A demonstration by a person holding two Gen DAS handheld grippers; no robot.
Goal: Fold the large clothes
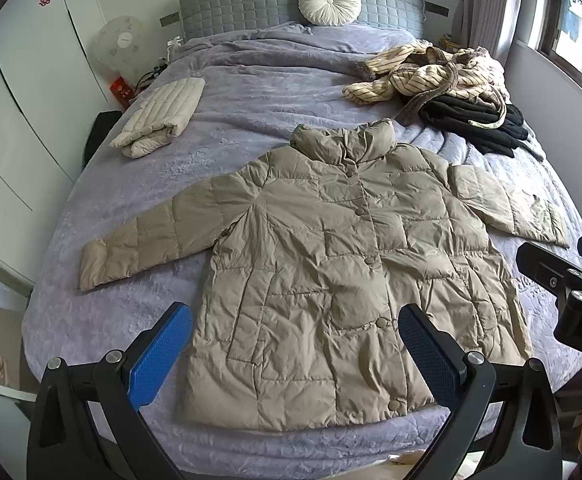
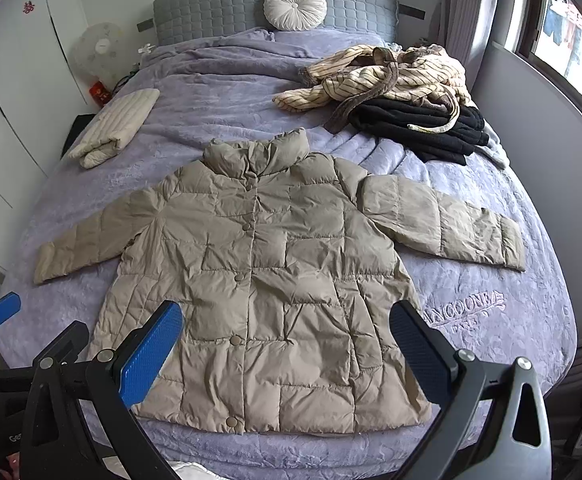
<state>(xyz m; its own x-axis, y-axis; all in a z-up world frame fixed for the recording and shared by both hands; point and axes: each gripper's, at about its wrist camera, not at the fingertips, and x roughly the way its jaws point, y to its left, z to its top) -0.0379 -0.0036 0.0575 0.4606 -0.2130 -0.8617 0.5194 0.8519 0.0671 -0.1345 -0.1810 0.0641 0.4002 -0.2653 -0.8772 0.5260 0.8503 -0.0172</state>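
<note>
A tan quilted puffer jacket (image 1: 323, 264) lies flat and buttoned on the purple bed cover (image 1: 251, 92), collar toward the headboard, both sleeves spread out; it also shows in the right wrist view (image 2: 275, 288). My left gripper (image 1: 295, 352) is open and empty, held above the jacket's hem. My right gripper (image 2: 287, 356) is open and empty, also above the hem; its body shows at the right edge of the left wrist view (image 1: 563, 284).
A folded cream puffer (image 1: 159, 118) lies at the bed's left. A pile of a striped garment (image 1: 431, 70) over black clothes (image 1: 475, 120) sits at the back right. A round cushion (image 1: 329, 2) leans on the grey headboard. A fan (image 1: 121, 46) and wardrobe stand left.
</note>
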